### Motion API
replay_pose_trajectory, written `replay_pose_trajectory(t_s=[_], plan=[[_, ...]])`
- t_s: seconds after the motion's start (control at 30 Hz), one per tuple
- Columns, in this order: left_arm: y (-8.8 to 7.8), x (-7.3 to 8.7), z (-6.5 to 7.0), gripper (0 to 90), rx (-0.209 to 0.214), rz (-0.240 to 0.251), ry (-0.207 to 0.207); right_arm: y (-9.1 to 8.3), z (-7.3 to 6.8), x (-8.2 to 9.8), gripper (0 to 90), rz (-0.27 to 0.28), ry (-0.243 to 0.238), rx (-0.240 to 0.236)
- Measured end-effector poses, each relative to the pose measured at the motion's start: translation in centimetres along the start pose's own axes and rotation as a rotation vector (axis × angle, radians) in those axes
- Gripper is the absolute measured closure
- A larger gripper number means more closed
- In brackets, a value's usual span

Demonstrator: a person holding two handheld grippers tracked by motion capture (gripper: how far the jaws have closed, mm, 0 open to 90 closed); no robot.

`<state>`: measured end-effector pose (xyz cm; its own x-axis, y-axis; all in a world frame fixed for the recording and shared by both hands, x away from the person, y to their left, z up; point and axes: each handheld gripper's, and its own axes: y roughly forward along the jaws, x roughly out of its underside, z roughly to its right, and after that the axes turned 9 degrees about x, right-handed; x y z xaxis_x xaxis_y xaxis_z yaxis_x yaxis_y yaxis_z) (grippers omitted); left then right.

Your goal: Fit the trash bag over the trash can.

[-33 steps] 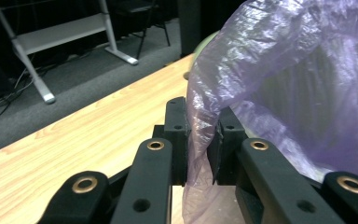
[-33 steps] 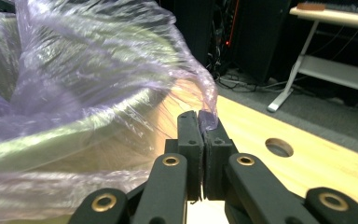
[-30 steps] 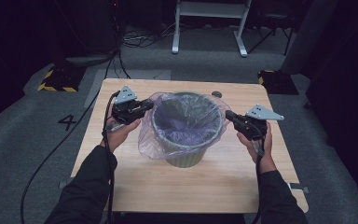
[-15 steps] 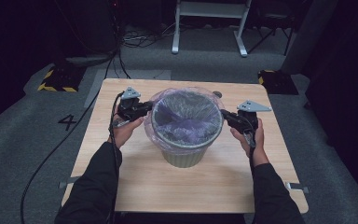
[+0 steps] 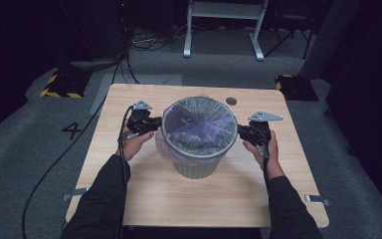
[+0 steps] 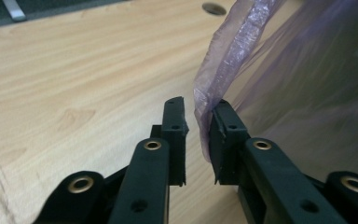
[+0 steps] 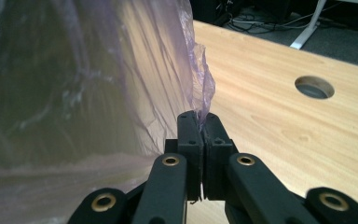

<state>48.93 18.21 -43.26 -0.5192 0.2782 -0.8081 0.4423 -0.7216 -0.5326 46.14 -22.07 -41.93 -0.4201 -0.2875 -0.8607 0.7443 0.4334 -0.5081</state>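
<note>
Purple liner (image 5: 199, 130) (translucent) over bin rim (image 5: 165, 134)

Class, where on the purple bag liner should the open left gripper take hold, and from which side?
Grip the bag liner at its loose folded edge hanging outside the bin, coming from the bin's left. That thin flap already lies between the left gripper jaws.

A light wood-grain rectangular worktop (image 5: 144, 194) carries a pale green round plastic bin (image 5: 199, 167), lined with a translucent purple plastic bag (image 5: 199, 124), near its middle. Beyond the bin, a small round hole (image 5: 231, 101) pierces the worktop.
</note>
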Motion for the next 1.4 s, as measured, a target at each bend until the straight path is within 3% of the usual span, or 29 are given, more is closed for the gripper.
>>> replay_pose_trajectory(t_s=[0.1,0.23,0.3,0.33,0.47,0.63,0.77,0.87,1.03,1.17,1.27,1.37,1.4], plan=[[-0.6,0.6,0.2,69.3,-0.002,-0.004,0.019,-0.3,0.2,0.6,84.5,-0.009,-0.003,0.007],[-2.1,1.3,1.1,58.1,-0.018,-0.001,0.087,-1.2,0.5,1.3,70.5,0.004,-0.019,0.04],[-3.1,1.7,1.4,48.6,-0.011,0.018,0.107,-1.9,0.8,1.4,62.6,0.017,-0.018,0.057],[-3.7,1.8,1.5,43.7,0.014,0.039,0.105,-2.2,1.0,1.4,60.5,0.027,-0.013,0.054],[-6.2,2.2,1.8,29.8,0.025,0.081,0.115,-3.7,1.2,1.3,50.0,0.081,-0.037,0.027],[-8.8,2.4,2.9,21.7,0.038,0.117,0.166,-5.5,0.7,0.9,39.7,0.136,-0.094,0.033],[-9.1,3.0,4.9,19.0,0.069,0.092,0.242,-6.9,-0.2,0.9,36.0,0.173,-0.143,0.002],[-8.9,3.5,6.2,16.6,0.146,0.067,0.261,-7.8,-1.1,1.0,33.8,0.149,-0.19,-0.017],[-9.0,4.2,8.4,16.0,0.205,0.082,0.301,-9.1,-2.8,1.3,32.6,0.149,-0.255,-0.062],[-8.8,4.6,9.4,17.1,0.217,0.08,0.324,-9.5,-3.7,1.7,31.4,0.164,-0.288,-0.09],[-8.4,4.9,10.2,18.5,0.212,0.052,0.347,-9.3,-4.4,1.9,32.3,0.162,-0.326,-0.098],[-7.7,5.3,10.6,25.6,0.226,0.037,0.368,-9.1,-5.1,2.0,40.1,0.168,-0.361,-0.098],[-7.5,5.3,10.7,31.0,0.228,0.024,0.372,-9.0,-5.3,2.1,47.0,0.166,-0.372,-0.101]])
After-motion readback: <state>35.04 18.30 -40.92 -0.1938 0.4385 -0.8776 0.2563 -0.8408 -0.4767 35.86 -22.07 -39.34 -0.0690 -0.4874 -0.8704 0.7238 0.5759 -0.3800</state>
